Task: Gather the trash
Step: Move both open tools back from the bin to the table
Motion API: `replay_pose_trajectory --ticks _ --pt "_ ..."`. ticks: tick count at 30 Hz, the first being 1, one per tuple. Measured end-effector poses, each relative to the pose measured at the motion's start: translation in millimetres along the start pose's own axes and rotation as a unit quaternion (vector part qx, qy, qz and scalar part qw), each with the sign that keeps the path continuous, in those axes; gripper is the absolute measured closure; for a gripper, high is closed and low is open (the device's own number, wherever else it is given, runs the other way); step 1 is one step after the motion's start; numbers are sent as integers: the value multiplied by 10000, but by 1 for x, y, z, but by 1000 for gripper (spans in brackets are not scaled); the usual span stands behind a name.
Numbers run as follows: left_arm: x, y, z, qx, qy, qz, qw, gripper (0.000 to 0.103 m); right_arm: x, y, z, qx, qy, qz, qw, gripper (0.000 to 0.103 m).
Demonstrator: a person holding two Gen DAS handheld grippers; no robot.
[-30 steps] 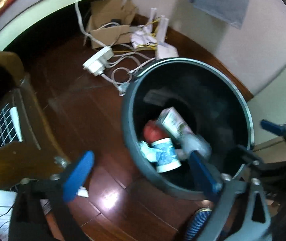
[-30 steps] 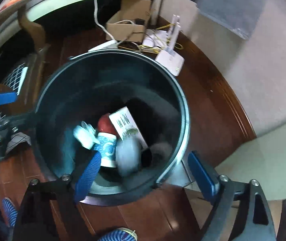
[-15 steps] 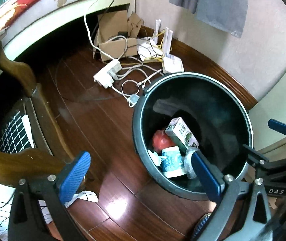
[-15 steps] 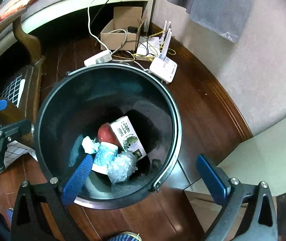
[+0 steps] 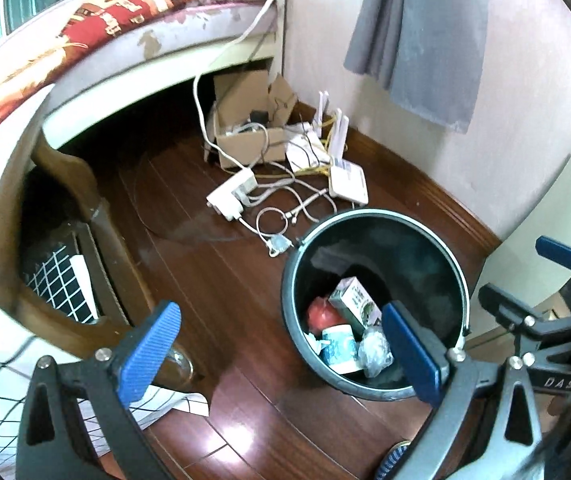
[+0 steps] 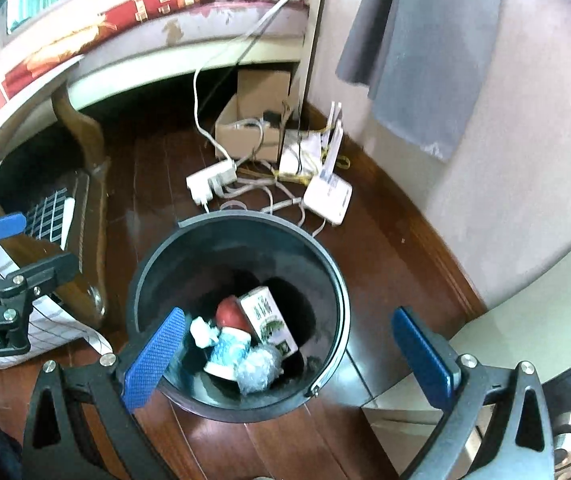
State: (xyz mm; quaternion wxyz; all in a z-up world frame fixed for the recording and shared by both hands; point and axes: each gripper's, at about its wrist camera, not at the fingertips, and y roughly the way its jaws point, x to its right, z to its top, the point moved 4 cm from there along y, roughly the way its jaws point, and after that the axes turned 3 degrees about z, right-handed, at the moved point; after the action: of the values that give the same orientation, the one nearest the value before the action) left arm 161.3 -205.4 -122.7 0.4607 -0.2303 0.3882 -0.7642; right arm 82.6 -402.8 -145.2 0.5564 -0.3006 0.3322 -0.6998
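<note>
A dark round trash bin (image 5: pixel 377 216) (image 6: pixel 241 220) stands on the wooden floor. Inside it lie a green-and-white carton (image 5: pixel 355 304) (image 6: pixel 269 320), a red item (image 5: pixel 319 316) (image 6: pixel 231 314), a blue-and-white cup (image 5: pixel 339 350) (image 6: pixel 227 350), a crumpled clear plastic wad (image 5: pixel 375 350) (image 6: pixel 257 372) and white tissue (image 6: pixel 203 332). My left gripper (image 5: pixel 281 354) is open and empty, above the floor by the bin's left side. My right gripper (image 6: pixel 291 354) is open and empty, high over the bin's near rim. Each gripper shows in the other's view.
Beyond the bin lie a white power strip (image 5: pixel 231 198), tangled cables (image 5: pixel 285 208), a white router (image 5: pixel 347 182) and an open cardboard box (image 5: pixel 245 136). A wooden bed frame (image 5: pixel 65 168) stands left, a grey cloth (image 5: pixel 421 40) hangs on the wall, pale furniture (image 6: pixel 505 320) at right.
Both grippers have risen and pulled back from the bin, which now looks smaller. The plastic wad, falling a second ago, has settled among the trash.
</note>
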Motion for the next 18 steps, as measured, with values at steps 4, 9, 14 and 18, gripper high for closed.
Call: replay_pose_trajectory --ticks 4,9,14,18 --pt "-10 -20 7 203 -106 52 9997 2 -5 -21 12 275 18 9 9996 0" --pt "-20 -38 14 411 -177 150 9989 2 -14 -38 21 510 13 -26 9987 0" --pt "-31 -49 15 524 -292 231 9979 2 -22 -50 29 675 -1 57 9977 0" --pt "-42 -59 15 599 -441 287 9968 2 -33 -56 32 771 -74 67 9970 0"
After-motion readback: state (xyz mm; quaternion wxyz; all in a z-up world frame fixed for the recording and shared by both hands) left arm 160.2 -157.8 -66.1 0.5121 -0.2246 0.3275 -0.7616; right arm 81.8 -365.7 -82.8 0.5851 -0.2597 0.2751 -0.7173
